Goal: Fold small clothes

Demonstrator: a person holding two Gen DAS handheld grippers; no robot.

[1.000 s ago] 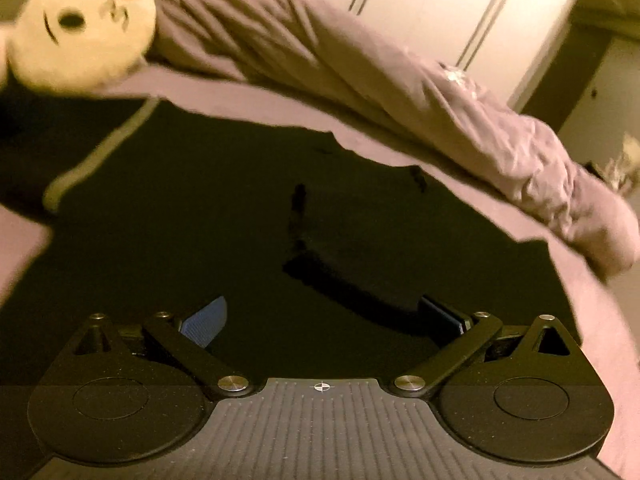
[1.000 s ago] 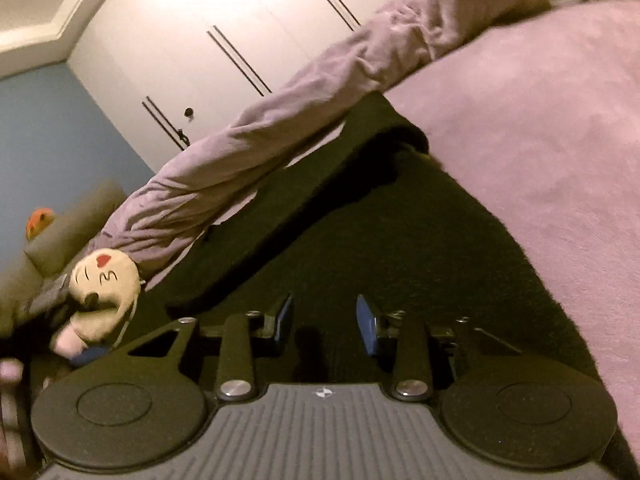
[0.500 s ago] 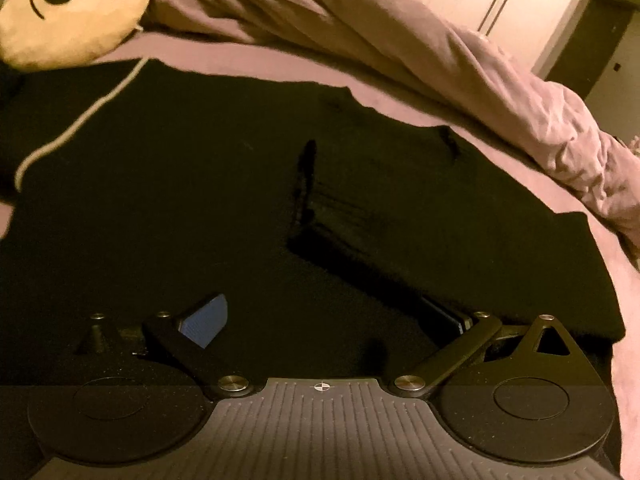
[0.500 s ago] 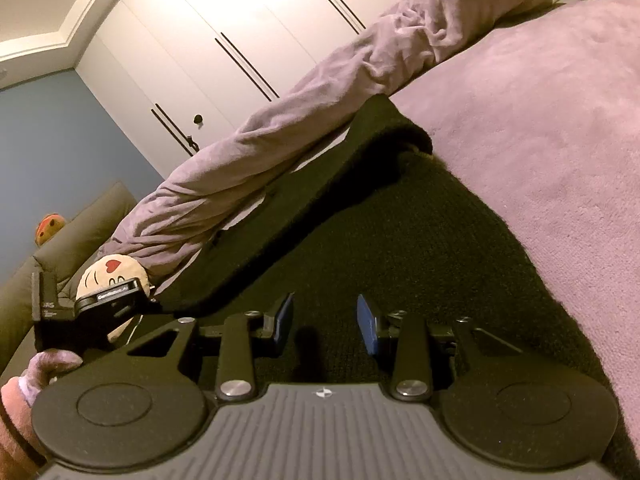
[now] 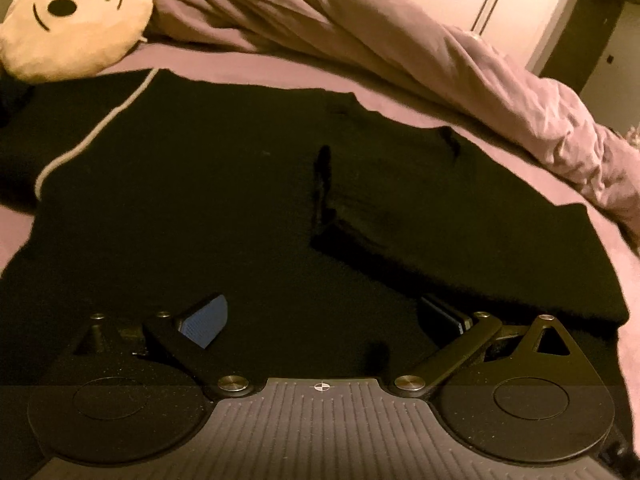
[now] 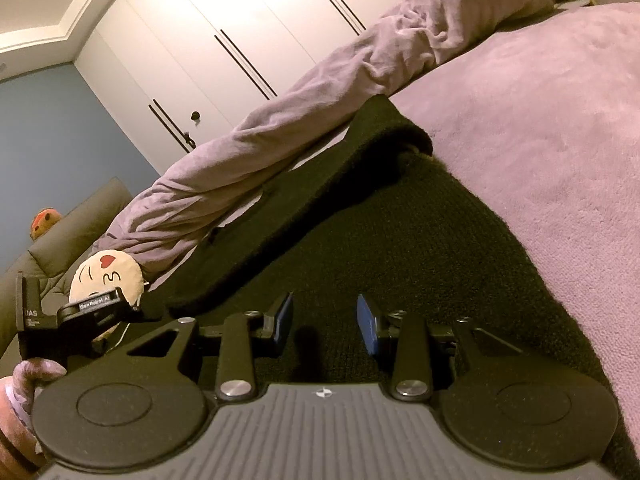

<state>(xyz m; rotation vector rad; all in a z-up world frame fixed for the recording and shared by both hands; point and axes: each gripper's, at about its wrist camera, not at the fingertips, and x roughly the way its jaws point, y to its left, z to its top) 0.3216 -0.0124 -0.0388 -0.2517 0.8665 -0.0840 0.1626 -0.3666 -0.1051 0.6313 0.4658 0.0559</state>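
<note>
A black garment (image 5: 200,200) lies spread on the purple bed cover (image 6: 540,120), with white piping (image 5: 92,136) along its left part. Its right portion is folded over as a flap (image 5: 460,240), which appears as a raised dark layer (image 6: 320,188) in the right wrist view. My left gripper (image 5: 324,318) hovers low over the cloth's near part, open wide, with nothing between its blue pads. My right gripper (image 6: 326,326) sits over the garment (image 6: 400,248) with its jaws partly apart and nothing between them. The left tool's housing (image 6: 72,312) shows at the left edge, held by a hand (image 6: 24,380).
A round emoji cushion (image 5: 76,16) lies at the garment's far left corner. A bunched purple duvet (image 5: 400,40) runs along the far side of the bed. White wardrobe doors (image 6: 240,40) and a grey couch (image 6: 80,224) stand beyond.
The left wrist view has shifted, so the cushion sits higher and the garment fills more of the frame. The left tool has entered the right view's left edge. The right gripper stayed still.
</note>
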